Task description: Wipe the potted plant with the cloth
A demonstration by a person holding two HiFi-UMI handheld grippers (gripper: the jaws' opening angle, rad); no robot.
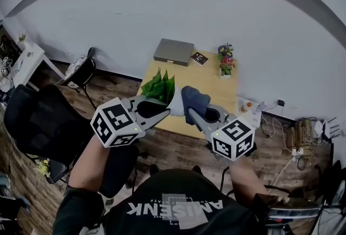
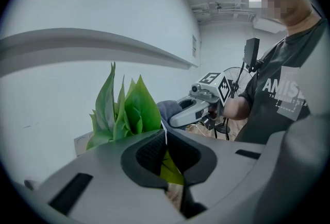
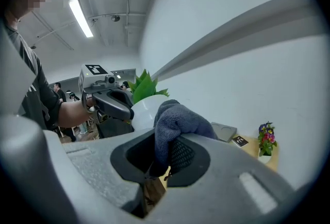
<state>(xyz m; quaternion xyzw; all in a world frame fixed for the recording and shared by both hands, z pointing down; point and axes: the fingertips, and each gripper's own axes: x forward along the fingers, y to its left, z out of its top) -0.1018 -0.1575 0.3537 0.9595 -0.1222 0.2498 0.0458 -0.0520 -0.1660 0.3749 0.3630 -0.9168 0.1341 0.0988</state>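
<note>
Potted plant is lifted off the wooden table, out over its near edge. Head view: left gripper has the white pot by its rim, and right gripper is clamped on a dark blue cloth touching the pot's right side. A flat grey case, a black card and a small flowering plant sit at the back of the table; a black office chair is off to the left. Left gripper view: the left gripper jaws are pinched on the thin white pot rim. Leaves stand upright just past them, with the cloth and the right gripper beyond. Right gripper view: the right gripper jaws are clenched on the cloth, which bunches up over the jaw tips. The pot is just beyond it, leaves above, and the left gripper is on the pot's far side. Step, as I read it: the cloth is at the pot wall, so the wipe is starting or in progress; can't tell how much is done. Next move needs the cloth dragged along the pot, then up onto the leaves with light pressure. The left grip has to stay firm, since a rim pinch could let the pot swing or slip.
</note>
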